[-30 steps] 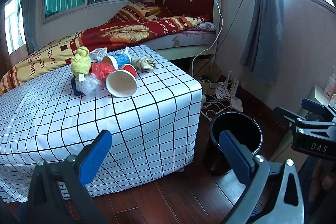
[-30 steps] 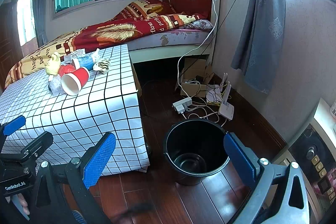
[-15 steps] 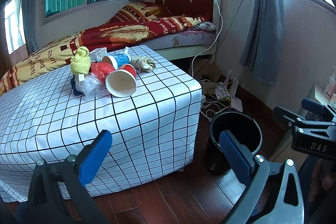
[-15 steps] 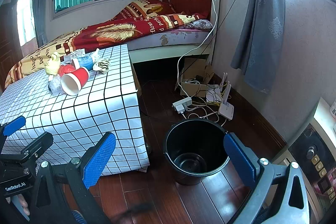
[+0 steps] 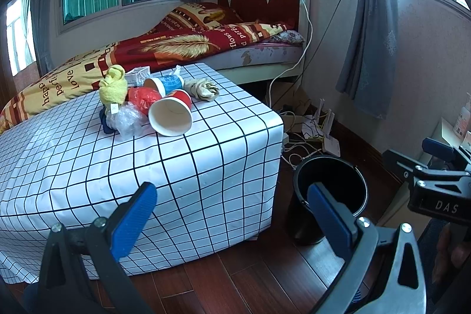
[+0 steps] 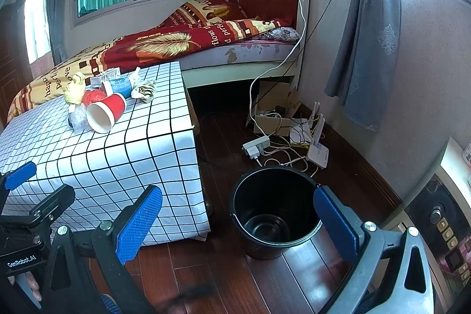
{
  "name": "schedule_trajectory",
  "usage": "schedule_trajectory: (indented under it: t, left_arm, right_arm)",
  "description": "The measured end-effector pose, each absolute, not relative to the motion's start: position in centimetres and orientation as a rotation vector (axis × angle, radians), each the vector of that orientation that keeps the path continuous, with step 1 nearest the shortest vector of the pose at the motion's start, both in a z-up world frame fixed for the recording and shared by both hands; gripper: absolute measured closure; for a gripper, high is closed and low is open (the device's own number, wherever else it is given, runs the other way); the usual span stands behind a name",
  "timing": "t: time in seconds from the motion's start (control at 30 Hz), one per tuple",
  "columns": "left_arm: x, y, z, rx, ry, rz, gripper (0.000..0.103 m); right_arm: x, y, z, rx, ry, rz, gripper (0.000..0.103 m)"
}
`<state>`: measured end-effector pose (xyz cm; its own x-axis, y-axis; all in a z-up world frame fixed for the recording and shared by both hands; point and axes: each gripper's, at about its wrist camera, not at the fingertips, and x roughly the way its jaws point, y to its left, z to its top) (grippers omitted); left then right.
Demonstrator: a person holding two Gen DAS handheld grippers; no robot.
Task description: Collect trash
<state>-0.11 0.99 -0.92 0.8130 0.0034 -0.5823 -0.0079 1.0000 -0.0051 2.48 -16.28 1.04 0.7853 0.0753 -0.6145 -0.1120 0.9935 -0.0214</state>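
While nothing has shifted over the last second, the left gripper (image 5: 229,208) and right gripper (image 6: 238,214) both hang wide open and empty, well short of the bench (image 5: 206,155). Every piece of trash sits untouched on the bench top: a red paper cup (image 5: 172,115) on its side, a blue cup (image 5: 164,84) behind it, crumpled plastic (image 5: 126,119) beside it. Right of the bench, the black bucket (image 6: 273,208) on the floor holds nothing, so collecting has not begun.

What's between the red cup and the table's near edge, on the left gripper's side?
Nothing: in the left wrist view, only bare checked cloth runs from the red cup to the table edge nearest the left gripper.
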Motion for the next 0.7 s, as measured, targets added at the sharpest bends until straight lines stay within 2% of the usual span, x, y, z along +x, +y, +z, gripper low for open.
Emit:
schedule_trajectory:
  t: [0.7]
  left_arm:
    - [-0.01, 1.91, -0.93, -0.023, 0.619, 0.023, 0.0]
  right_arm:
    - [2.89, -15.34, 0.82, -0.081, 0.677, 0.132, 0.0]
